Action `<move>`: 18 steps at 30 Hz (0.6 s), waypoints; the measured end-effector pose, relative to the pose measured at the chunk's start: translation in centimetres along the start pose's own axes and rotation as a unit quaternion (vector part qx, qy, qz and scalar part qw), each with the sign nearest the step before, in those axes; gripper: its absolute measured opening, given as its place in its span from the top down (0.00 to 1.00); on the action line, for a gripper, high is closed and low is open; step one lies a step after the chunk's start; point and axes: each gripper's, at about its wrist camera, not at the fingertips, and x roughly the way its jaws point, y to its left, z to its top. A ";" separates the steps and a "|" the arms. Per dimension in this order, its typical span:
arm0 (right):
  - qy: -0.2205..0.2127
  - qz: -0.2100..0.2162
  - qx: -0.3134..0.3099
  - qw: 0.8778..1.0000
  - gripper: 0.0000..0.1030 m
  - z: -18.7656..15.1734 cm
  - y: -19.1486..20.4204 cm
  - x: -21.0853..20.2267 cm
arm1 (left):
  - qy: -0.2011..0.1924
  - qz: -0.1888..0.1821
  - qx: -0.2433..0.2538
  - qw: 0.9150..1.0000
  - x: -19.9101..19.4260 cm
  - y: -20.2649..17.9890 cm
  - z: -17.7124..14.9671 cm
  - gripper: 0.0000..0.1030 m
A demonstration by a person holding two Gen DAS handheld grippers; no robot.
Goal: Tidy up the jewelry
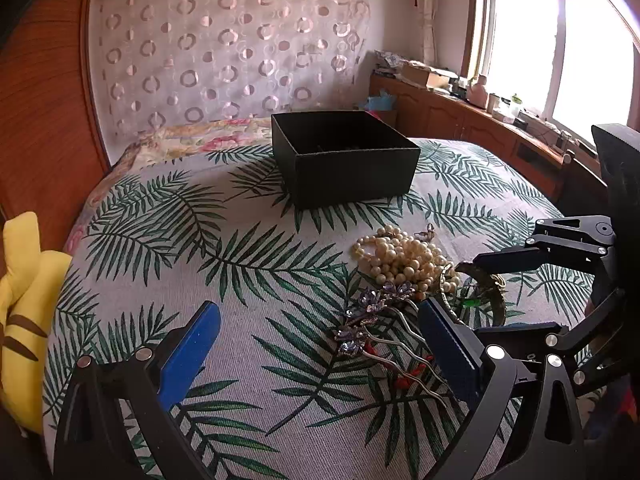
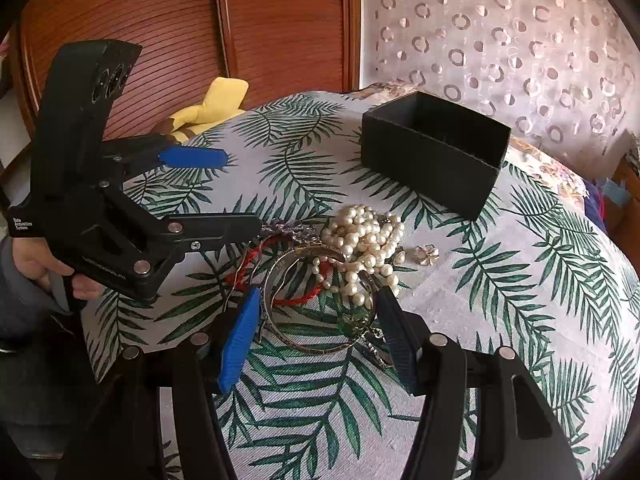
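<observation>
Right gripper (image 2: 316, 332) jaws released, straddling a metal bangle (image 2: 316, 344) at lower centre, pads not pressing. Left gripper (image 1: 320, 344) jaws wide apart (nothing between). Just beyond: pearl necklace (image 2: 368, 240), purple hairpin (image 1: 372, 320). Farther up, open black box (image 1: 344, 156) on the leaf-print bed (image 1: 240, 264).

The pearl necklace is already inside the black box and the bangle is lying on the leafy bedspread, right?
Not quite. The pearl necklace is not in the black box; it lies heaped on the leafy bedspread, in front of the box, next to the bangle. The right wrist view shows this. The bangle does lie on the bedspread, as you said.
</observation>
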 end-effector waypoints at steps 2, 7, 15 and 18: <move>-0.006 -0.003 0.002 1.000 0.40 0.0 -0.1 -0.5 | -0.001 0.000 0.000 1.000 0.0 0.1 0.0 0.07; -0.027 -0.017 0.021 0.999 0.40 0.1 -0.9 -1.7 | 0.004 0.002 0.003 1.000 0.0 -0.1 -0.1 0.08; -0.044 -0.034 0.035 0.998 0.40 -0.1 -2.0 -2.3 | 0.008 0.001 0.007 1.000 -0.7 -0.1 -0.8 0.07; -0.050 -0.033 0.035 0.998 0.40 -0.4 -2.0 -2.4 | 0.009 0.000 0.009 1.000 -0.9 0.0 -0.9 0.07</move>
